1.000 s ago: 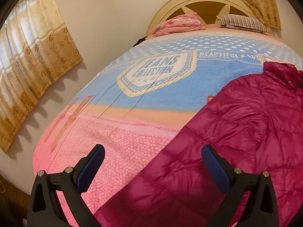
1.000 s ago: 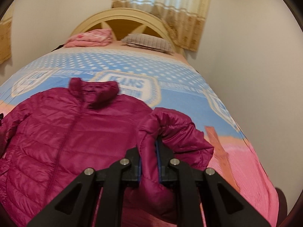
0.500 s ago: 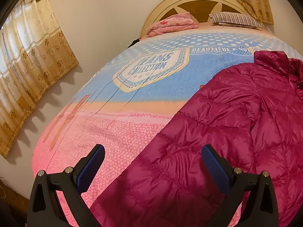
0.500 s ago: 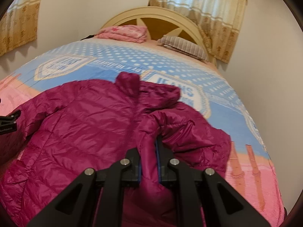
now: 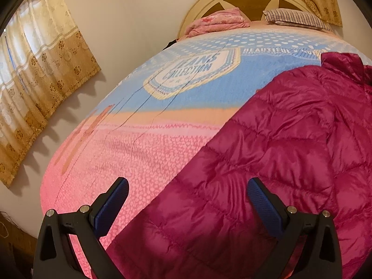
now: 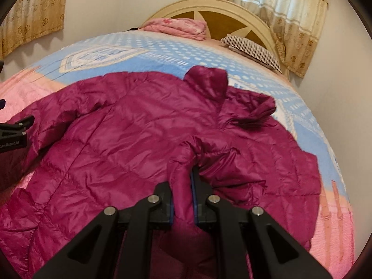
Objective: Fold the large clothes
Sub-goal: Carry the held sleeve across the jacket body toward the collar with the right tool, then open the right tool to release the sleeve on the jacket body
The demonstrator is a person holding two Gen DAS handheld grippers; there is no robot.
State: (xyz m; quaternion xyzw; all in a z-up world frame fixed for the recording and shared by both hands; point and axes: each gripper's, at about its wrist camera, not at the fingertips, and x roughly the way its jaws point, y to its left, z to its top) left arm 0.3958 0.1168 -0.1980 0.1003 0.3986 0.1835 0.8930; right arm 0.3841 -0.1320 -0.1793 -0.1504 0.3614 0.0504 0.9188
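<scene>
A magenta quilted puffer jacket (image 6: 130, 144) lies spread front-up on the bed, collar toward the headboard. It also shows in the left wrist view (image 5: 290, 153). My right gripper (image 6: 182, 200) is shut on a fold of the jacket's right sleeve (image 6: 183, 162), held over the jacket's body. My left gripper (image 5: 186, 204) is open and empty, hovering over the jacket's left sleeve near the bed's foot. It also shows at the left edge of the right wrist view (image 6: 14, 132).
The bed has a blue and pink blanket (image 5: 144, 144). A folded pink quilt (image 6: 176, 26) and a striped pillow (image 6: 251, 50) lie at the cream headboard (image 6: 232, 11). Curtains (image 5: 34, 81) hang left and at the back right.
My right gripper has carried the sleeve leftward over the jacket's body, and its view swung left. My left gripper stays open, shifted slightly over the left sleeve.
</scene>
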